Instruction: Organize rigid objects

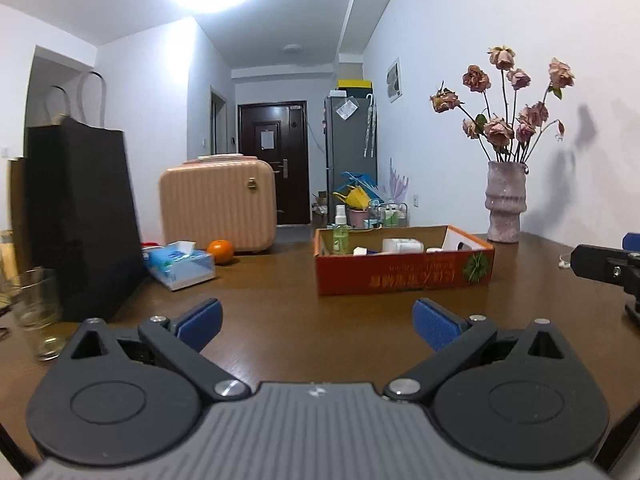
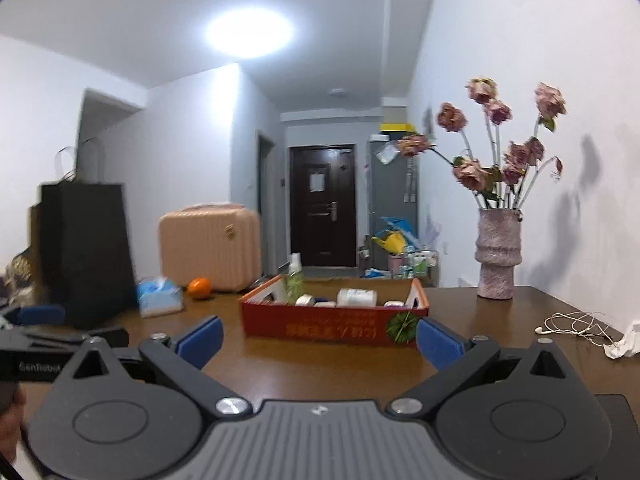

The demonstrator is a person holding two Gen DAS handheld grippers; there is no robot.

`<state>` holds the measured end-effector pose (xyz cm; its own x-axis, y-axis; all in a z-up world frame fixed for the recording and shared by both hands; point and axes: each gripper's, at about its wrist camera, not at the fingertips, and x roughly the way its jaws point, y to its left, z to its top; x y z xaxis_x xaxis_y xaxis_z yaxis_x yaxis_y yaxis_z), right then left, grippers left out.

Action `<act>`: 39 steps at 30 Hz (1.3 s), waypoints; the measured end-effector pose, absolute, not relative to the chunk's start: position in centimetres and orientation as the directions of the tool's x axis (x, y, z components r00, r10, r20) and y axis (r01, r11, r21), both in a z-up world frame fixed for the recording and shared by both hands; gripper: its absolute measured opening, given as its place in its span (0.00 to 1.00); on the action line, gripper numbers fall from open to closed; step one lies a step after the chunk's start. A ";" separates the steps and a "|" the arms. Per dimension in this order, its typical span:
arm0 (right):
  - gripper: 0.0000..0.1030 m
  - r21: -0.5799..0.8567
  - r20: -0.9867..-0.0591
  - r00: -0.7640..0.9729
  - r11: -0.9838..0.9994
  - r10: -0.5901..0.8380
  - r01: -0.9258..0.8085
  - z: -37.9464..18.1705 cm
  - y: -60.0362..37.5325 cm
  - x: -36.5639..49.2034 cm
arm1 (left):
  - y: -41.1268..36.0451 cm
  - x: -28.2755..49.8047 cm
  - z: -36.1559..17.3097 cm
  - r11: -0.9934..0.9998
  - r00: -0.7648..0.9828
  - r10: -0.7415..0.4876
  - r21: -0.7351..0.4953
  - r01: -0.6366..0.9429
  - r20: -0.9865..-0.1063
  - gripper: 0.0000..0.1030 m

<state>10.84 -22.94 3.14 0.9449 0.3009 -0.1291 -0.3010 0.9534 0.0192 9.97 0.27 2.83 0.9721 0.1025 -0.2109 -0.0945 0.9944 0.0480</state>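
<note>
With your left gripper (image 1: 316, 326) and right gripper (image 2: 319, 338) both spread wide and empty, the light, stiff, probably slick white plastic jar (image 2: 356, 297) lies inside the shallow red cardboard box (image 2: 334, 325) ahead, so pinch across its round body.

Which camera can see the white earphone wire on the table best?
The right wrist view. There the earphones lie fully in sight on the table, right of the red box, their cord looped in a tangle beside some crumpled white paper. The left wrist view shows only a tiny white bit at the far right edge.
</note>
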 end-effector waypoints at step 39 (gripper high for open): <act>1.00 0.083 -0.181 0.954 0.971 0.238 -0.226 -0.2 -22.6 -0.1 | 0.2 -0.9 0.9 0.998 0.983 0.057 0.048 -0.049 -0.173 1.00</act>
<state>-0.13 -22.62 -0.17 0.9545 0.2375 -0.1805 -0.2259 0.9706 0.0827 -0.90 0.24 0.95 0.9833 0.0566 -0.1727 -0.0489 0.9976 0.0482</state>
